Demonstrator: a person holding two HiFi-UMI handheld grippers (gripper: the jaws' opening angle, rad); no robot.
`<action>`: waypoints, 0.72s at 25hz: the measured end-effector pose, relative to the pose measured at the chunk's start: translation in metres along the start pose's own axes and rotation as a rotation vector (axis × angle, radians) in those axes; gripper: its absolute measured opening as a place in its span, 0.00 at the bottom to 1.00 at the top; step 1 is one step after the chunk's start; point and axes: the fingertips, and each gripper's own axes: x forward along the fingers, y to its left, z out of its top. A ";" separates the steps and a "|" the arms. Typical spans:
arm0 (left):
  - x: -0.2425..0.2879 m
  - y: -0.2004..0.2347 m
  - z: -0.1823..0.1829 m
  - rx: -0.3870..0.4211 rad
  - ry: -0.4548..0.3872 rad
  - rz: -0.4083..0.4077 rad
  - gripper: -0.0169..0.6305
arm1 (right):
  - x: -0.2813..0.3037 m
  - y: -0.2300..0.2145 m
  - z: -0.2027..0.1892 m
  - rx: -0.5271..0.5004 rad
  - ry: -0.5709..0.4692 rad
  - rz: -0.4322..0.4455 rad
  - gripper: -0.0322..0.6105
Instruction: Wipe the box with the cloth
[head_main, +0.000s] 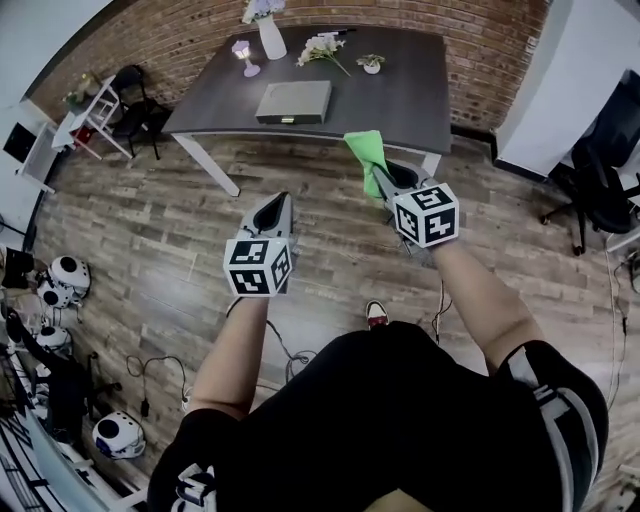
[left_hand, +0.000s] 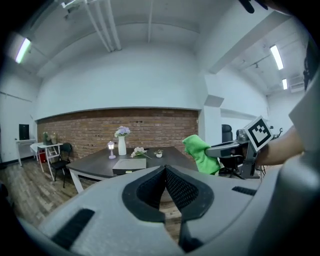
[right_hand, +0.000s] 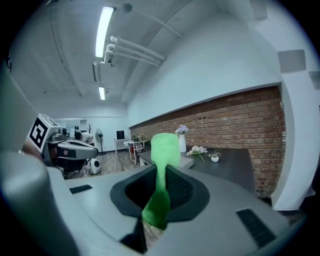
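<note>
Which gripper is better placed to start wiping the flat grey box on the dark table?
Right. The right gripper has its jaws shut on the green cloth, while the left gripper has its jaws together on nothing. Both hover short of the flat grey box.

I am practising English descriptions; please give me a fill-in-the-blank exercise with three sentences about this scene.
1. The right gripper is shut on a ____ cloth.
2. The left gripper, jaws together, holds ____.
3. The box on the dark table is ____ in colour.

Missing words: green; nothing; grey.
</note>
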 end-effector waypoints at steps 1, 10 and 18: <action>0.011 0.005 0.004 0.004 0.005 0.014 0.04 | 0.012 -0.010 0.002 0.015 -0.002 0.014 0.13; 0.066 0.051 0.009 0.019 0.035 0.117 0.04 | 0.104 -0.061 -0.010 0.110 0.106 0.075 0.13; 0.124 0.129 -0.005 -0.040 0.030 0.090 0.04 | 0.194 -0.079 -0.034 0.137 0.239 0.020 0.13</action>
